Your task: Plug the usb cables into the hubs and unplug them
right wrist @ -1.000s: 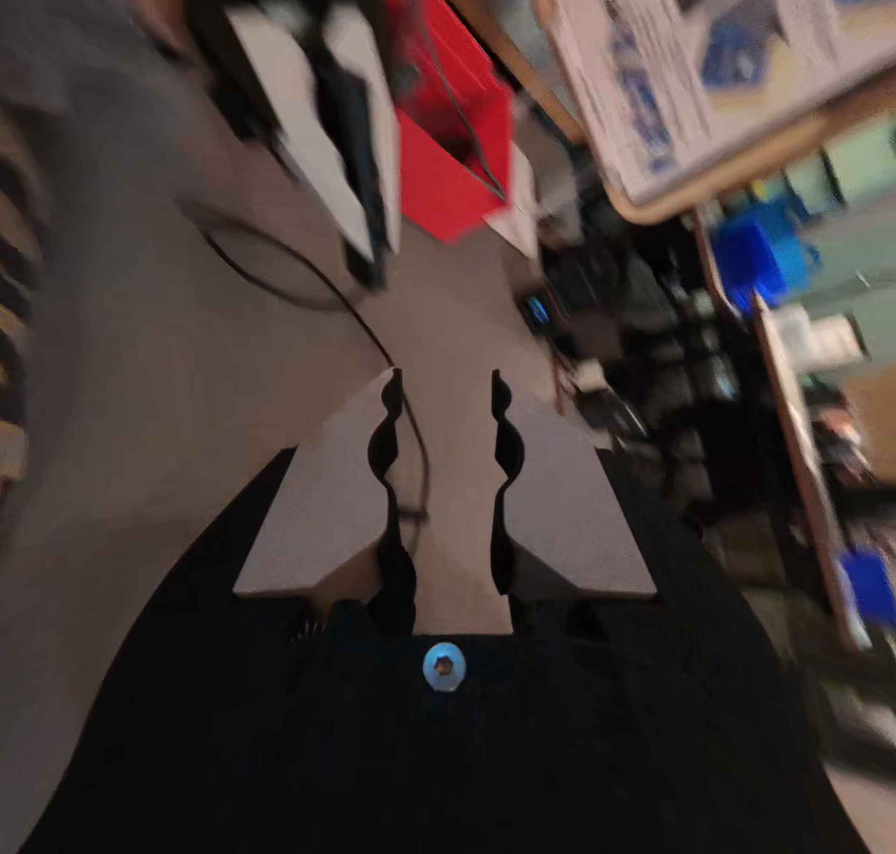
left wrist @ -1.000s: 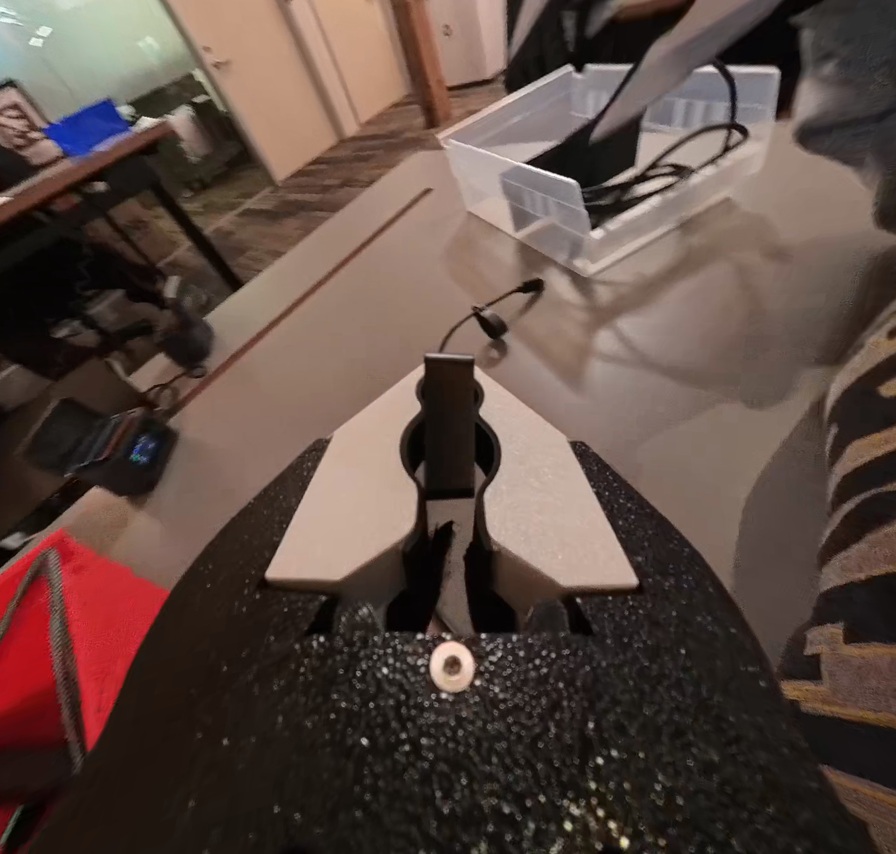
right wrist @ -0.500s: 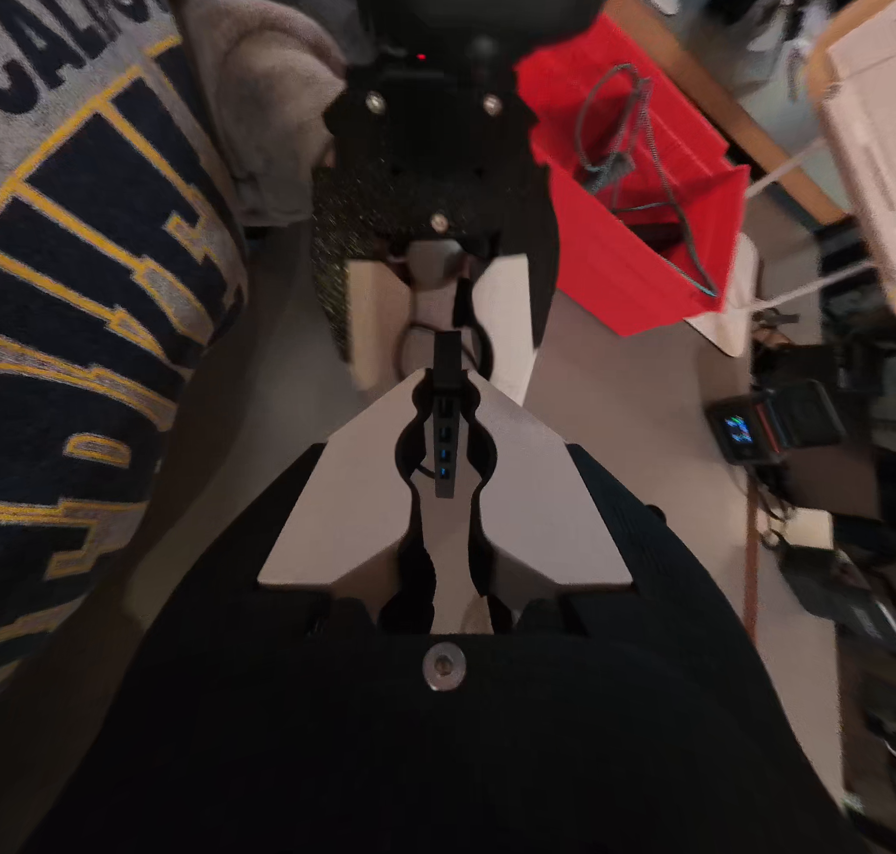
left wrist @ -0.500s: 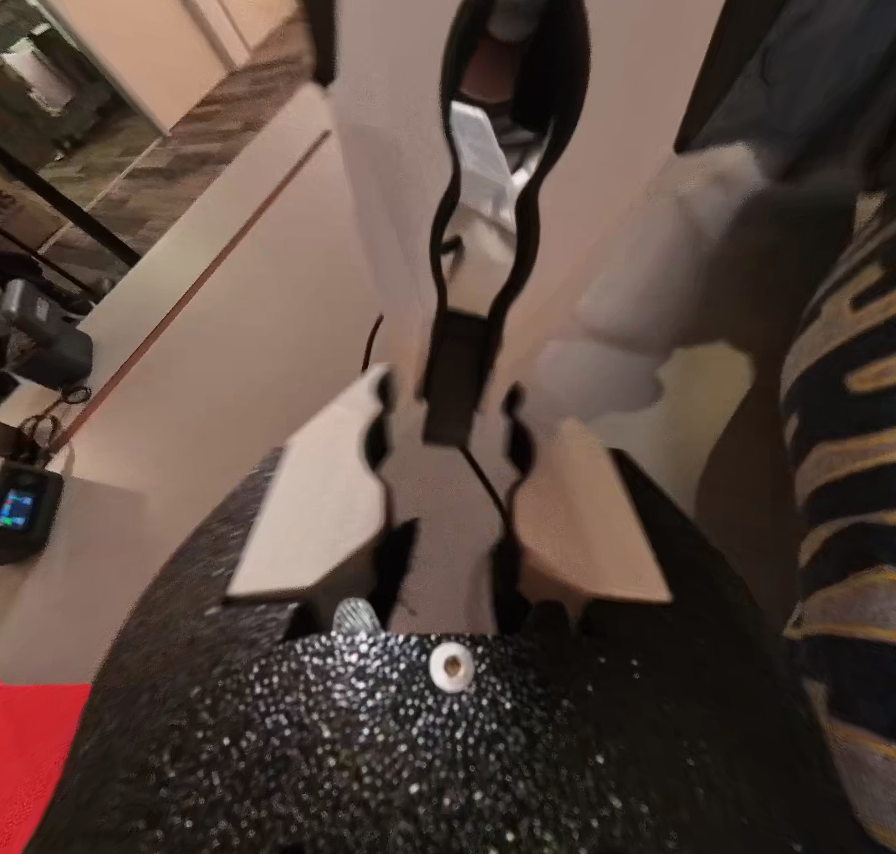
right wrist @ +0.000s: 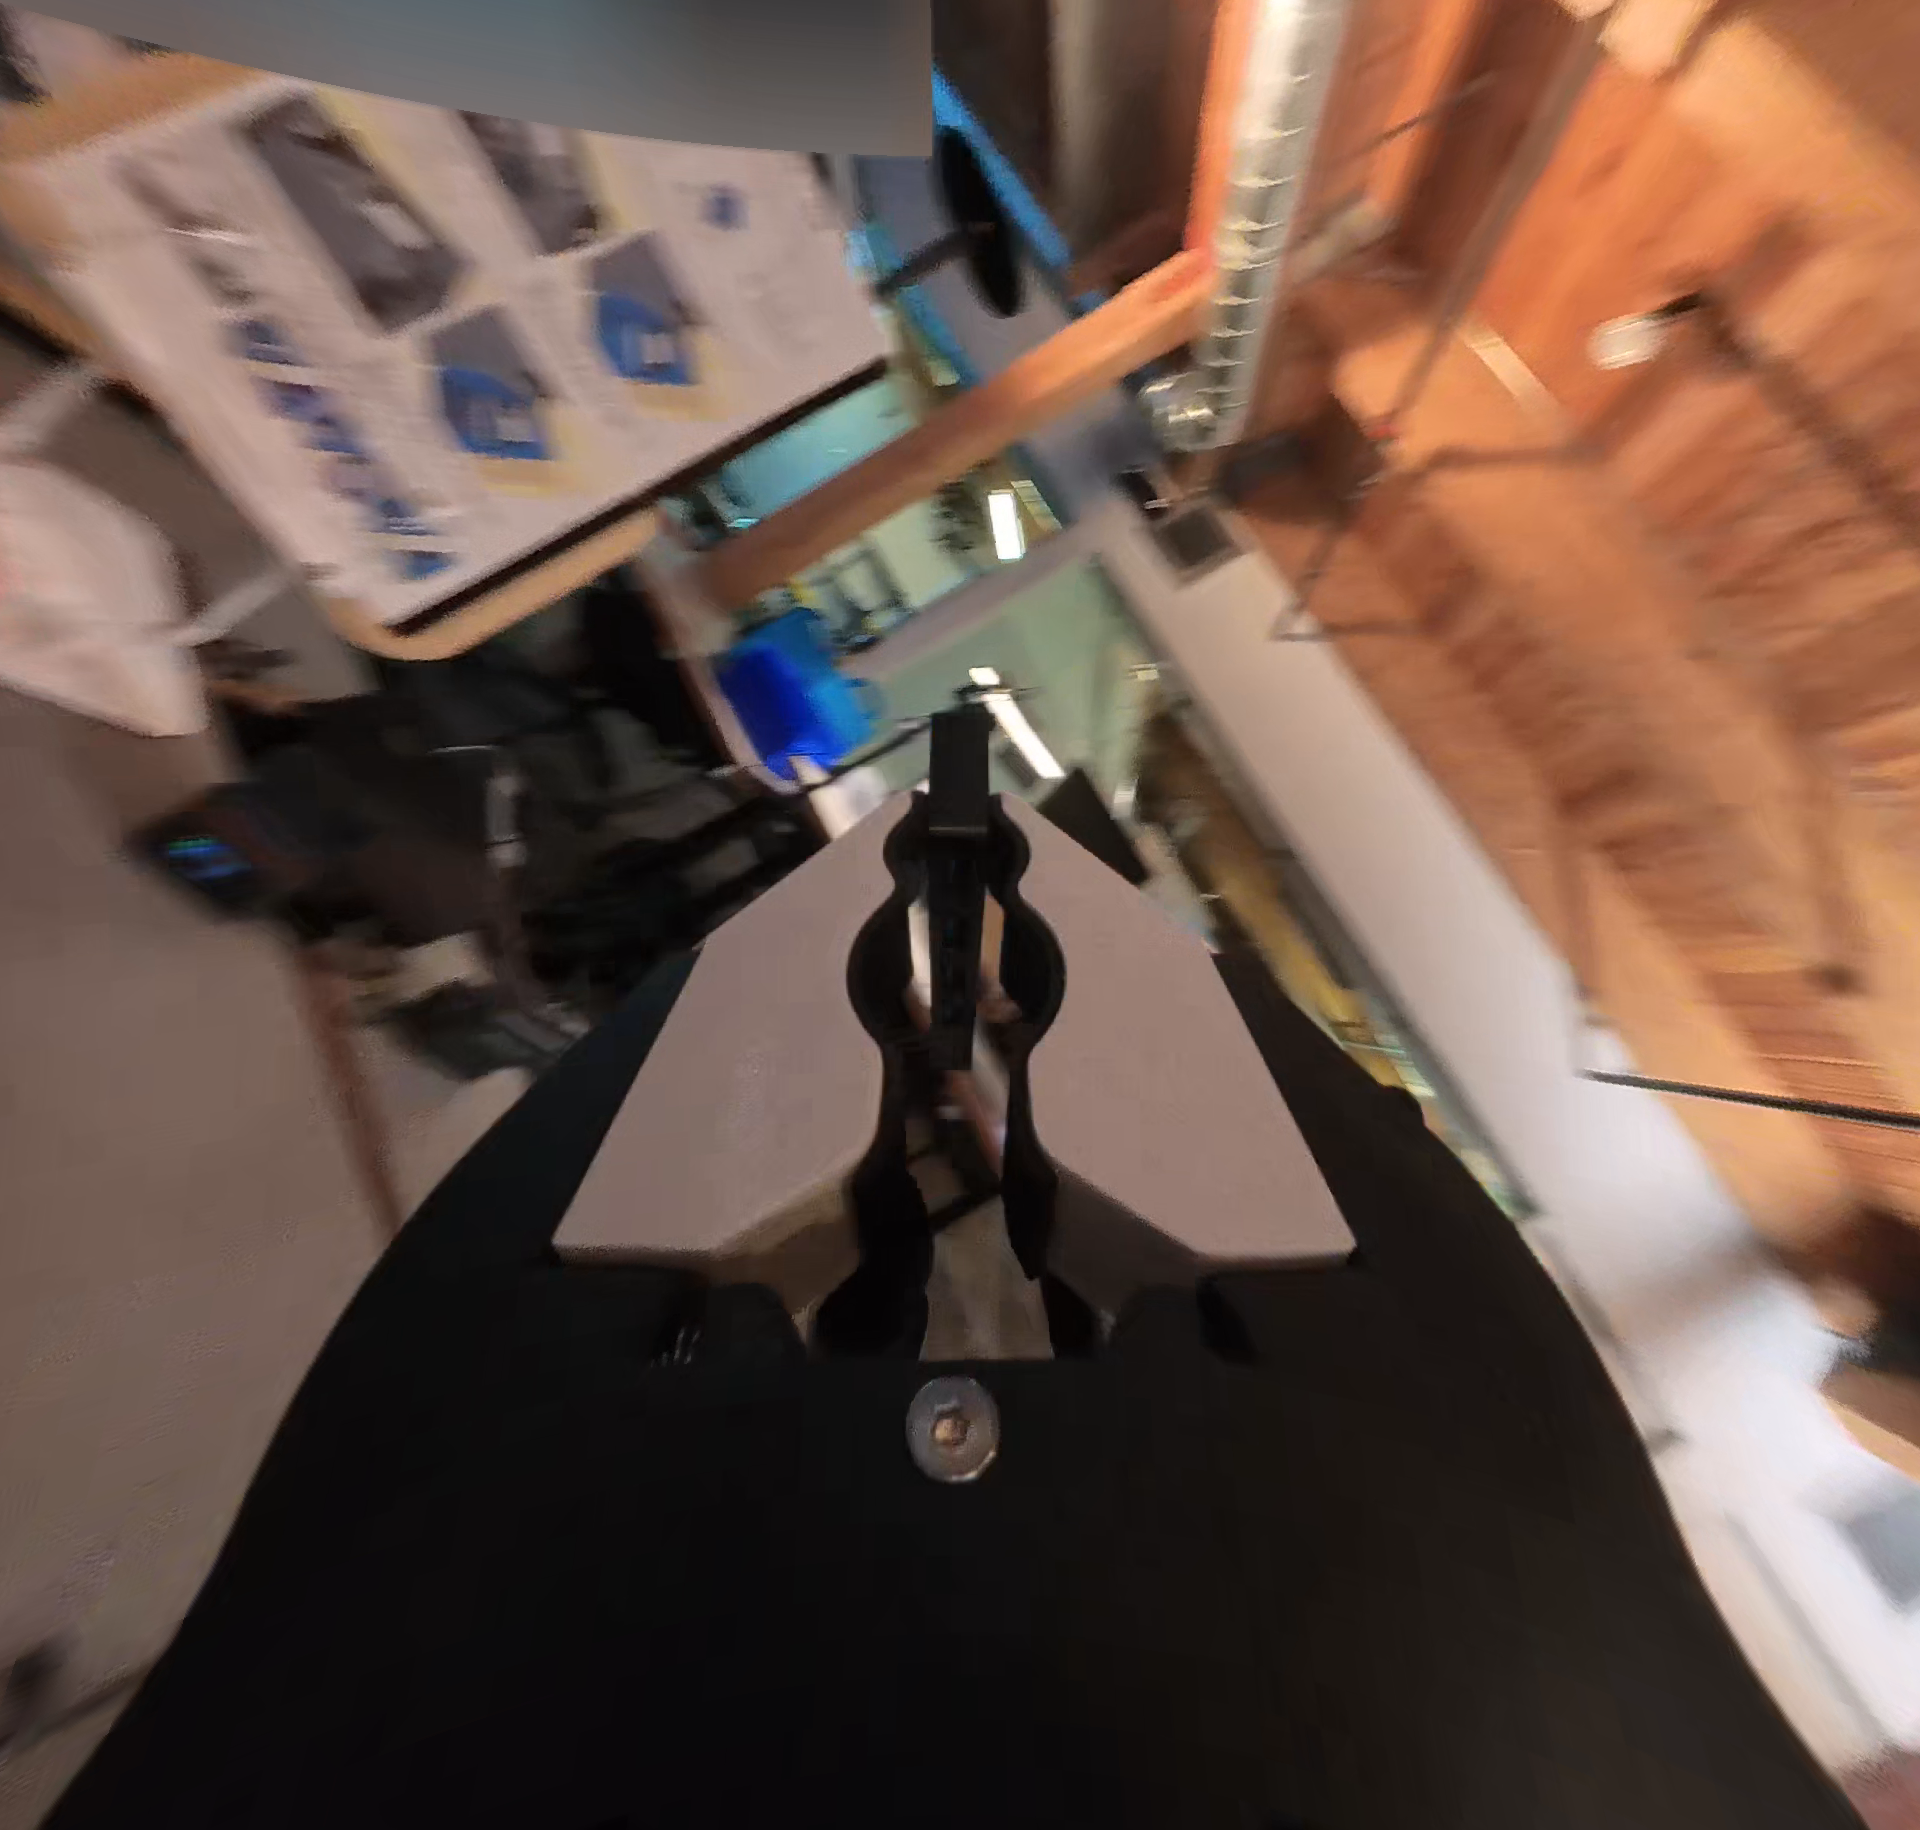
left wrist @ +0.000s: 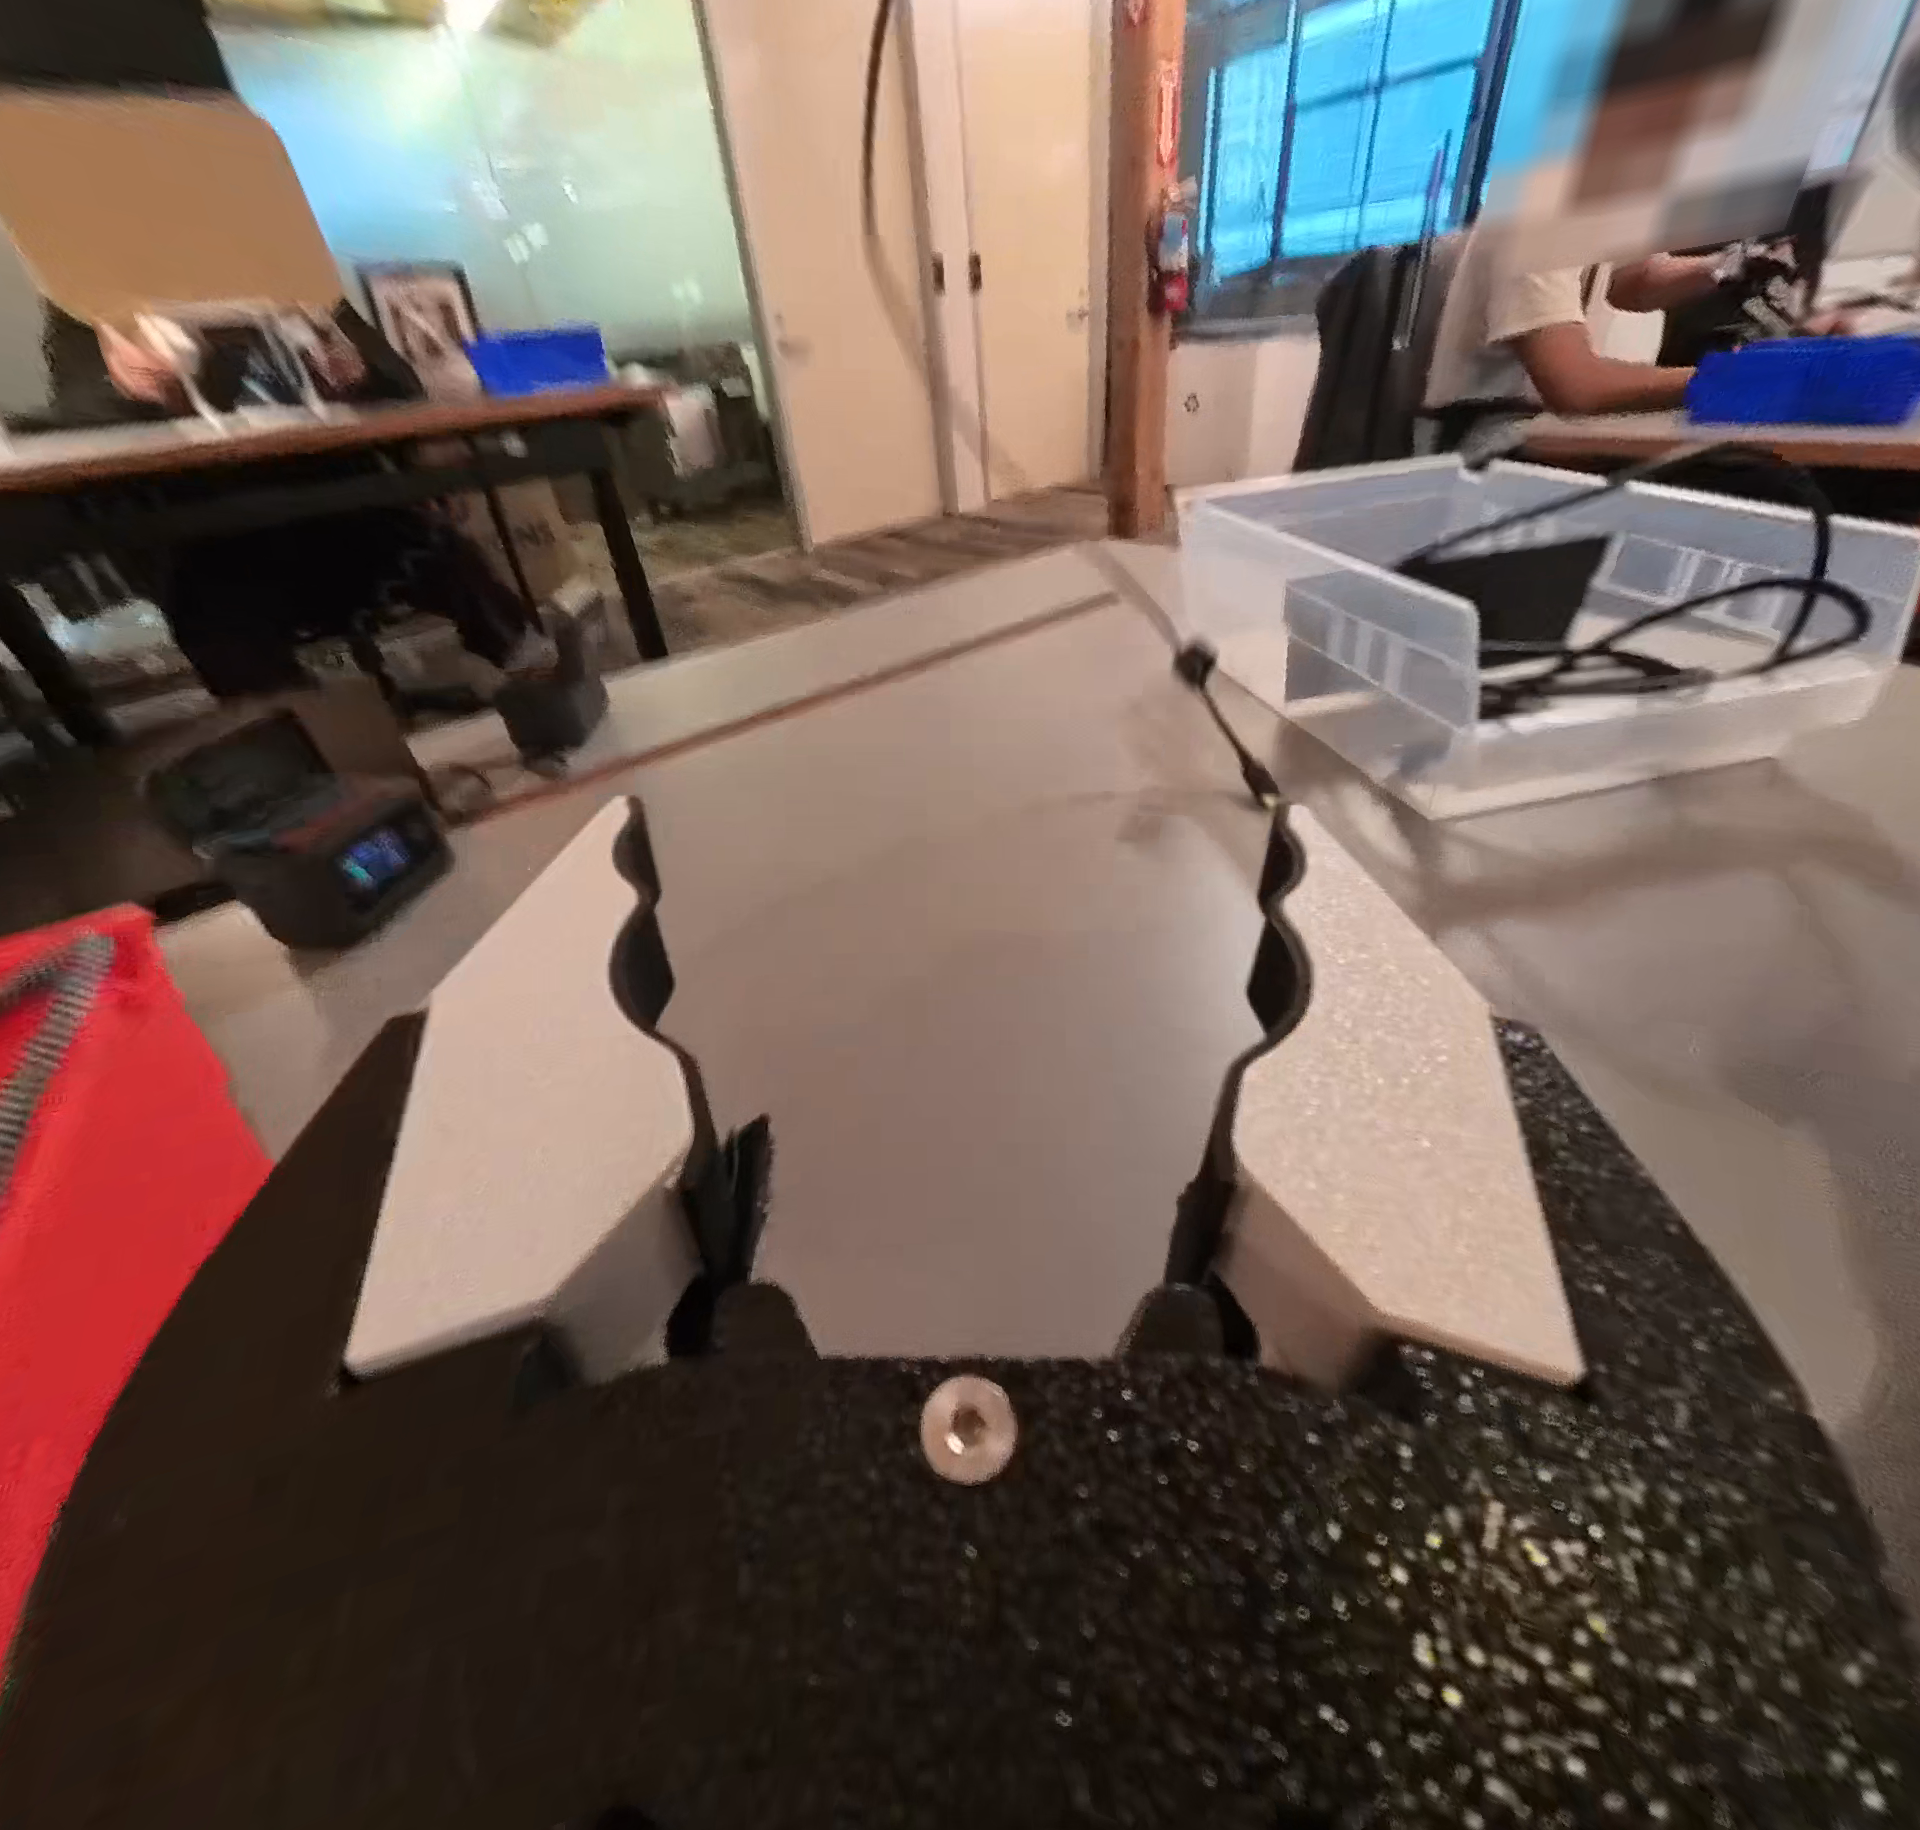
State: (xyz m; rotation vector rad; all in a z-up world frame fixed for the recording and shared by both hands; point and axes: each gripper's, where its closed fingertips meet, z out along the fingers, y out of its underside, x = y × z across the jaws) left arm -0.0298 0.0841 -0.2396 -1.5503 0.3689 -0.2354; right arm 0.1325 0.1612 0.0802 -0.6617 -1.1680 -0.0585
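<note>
My left gripper (left wrist: 956, 814) is wide open and empty, low over the grey table (left wrist: 1683, 928). A thin black cable end with a small plug (left wrist: 1231, 741) dangles down to the table just beyond my right fingertip (left wrist: 1288, 845), not touching it. My right gripper (right wrist: 958, 809) is shut on a slim black USB hub (right wrist: 956, 783), which stands on end between the pads and sticks out past the fingertips. The right wrist view is tilted and blurred and looks up into the room, so the table is not in it.
A clear plastic bin (left wrist: 1351, 637) holding black cables (left wrist: 1621, 658) stands on the table at the right. A red bin (left wrist: 104, 1157) is at my left. A small black device with a lit screen (left wrist: 358, 866) sits beyond the table's left edge. A person sits at a far desk. Tip to tip, the grippers are about 35 cm apart.
My left gripper held the hub, the right gripper closed on it, and the left let go and opened wide. The right gripper has swung up and away with the hub.
</note>
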